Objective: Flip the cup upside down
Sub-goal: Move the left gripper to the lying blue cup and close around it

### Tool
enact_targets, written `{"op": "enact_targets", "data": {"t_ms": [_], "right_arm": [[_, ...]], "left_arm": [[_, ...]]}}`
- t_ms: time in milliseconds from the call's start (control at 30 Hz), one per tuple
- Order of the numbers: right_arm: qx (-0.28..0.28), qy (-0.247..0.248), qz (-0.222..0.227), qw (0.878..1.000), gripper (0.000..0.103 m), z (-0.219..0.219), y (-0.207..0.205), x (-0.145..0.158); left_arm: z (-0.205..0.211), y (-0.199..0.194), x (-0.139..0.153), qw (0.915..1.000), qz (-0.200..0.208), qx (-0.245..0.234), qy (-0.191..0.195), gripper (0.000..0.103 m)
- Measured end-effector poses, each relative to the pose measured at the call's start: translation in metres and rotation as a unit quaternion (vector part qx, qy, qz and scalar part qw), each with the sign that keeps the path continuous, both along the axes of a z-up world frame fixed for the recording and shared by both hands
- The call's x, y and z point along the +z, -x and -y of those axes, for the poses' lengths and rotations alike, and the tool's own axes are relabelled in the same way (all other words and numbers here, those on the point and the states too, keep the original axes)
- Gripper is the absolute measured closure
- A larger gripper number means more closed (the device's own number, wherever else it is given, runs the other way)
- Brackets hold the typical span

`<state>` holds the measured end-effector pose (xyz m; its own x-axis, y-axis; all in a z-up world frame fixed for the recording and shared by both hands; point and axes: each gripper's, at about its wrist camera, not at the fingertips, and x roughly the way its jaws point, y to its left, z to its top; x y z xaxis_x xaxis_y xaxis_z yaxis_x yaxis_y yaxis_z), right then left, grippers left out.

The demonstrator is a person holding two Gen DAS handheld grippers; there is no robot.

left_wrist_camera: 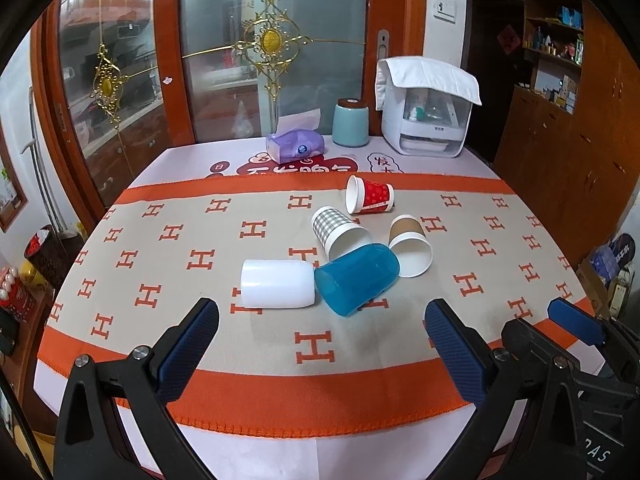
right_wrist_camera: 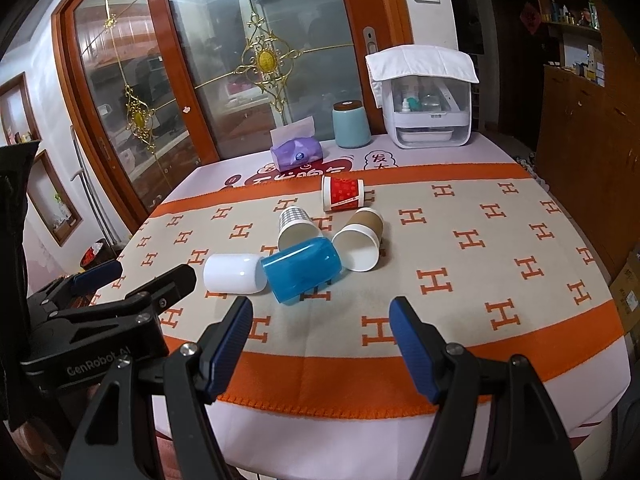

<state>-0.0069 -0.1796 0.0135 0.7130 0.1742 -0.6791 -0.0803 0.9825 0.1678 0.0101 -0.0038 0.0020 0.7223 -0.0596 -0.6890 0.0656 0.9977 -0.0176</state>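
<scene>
Five cups lie sideways on the worktop [left_wrist_camera: 160,360]. Both grippers [left_wrist_camera: 322,334] [right_wrist_camera: 320,326] released, empty. Blue cup [left_wrist_camera: 356,278]: probably light, slick plastic; grip mid-wall.

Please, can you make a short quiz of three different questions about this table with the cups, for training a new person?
1. True or false: the blue cup stands upright.
2. How many cups lie on their sides on the tablecloth?
3. Which cup touches the blue cup's closed end? A) white cup B) red cup C) brown cup

Key
1. False; it lies on its side.
2. Five, counting the checked cup.
3. A. Both left tongs and right tongs are open, holding nothing.
</scene>
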Motion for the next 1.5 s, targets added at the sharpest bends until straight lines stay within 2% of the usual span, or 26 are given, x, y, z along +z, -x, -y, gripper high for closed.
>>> {"op": "enact_targets", "data": {"t_ms": [300,600,800,1000,1133,1233,1300,1500], "right_arm": [[-0.006,0.001,0.000,1.000,0.032,-0.001,-0.008,0.001],[-0.022,-0.001,-0.010,1.000,0.032,0.007,-0.027,0.000],[-0.030,0.002,-0.020,0.999,0.032,0.010,-0.039,-0.004],[-0.038,0.003,-0.036,0.999,0.032,0.014,-0.060,-0.011],[-0.048,-0.001,-0.052,0.997,0.032,0.019,-0.075,-0.020],[-0.050,-0.020,-0.075,0.996,0.036,0.026,-0.089,-0.031],[-0.055,-0.035,-0.093,0.994,0.041,0.031,-0.099,-0.040],[-0.071,-0.066,-0.140,0.985,0.043,0.044,-0.120,-0.068]], "left_arm": [[0.000,-0.012,-0.001,0.9995,-0.024,-0.018,0.003,0.001],[0.012,-0.024,-0.003,0.9984,-0.023,-0.029,-0.042,0.001],[0.010,-0.038,-0.002,0.9985,-0.028,-0.033,-0.033,0.001],[0.013,-0.060,-0.006,0.9962,-0.043,-0.058,-0.049,0.001],[0.018,-0.086,-0.013,0.9912,-0.065,-0.094,-0.066,0.001],[0.021,-0.106,-0.016,0.9854,-0.078,-0.129,-0.080,0.001],[0.027,-0.122,-0.021,0.9783,-0.090,-0.162,-0.093,0.001],[0.053,-0.155,-0.041,0.9543,-0.131,-0.244,-0.113,0.001]]}}
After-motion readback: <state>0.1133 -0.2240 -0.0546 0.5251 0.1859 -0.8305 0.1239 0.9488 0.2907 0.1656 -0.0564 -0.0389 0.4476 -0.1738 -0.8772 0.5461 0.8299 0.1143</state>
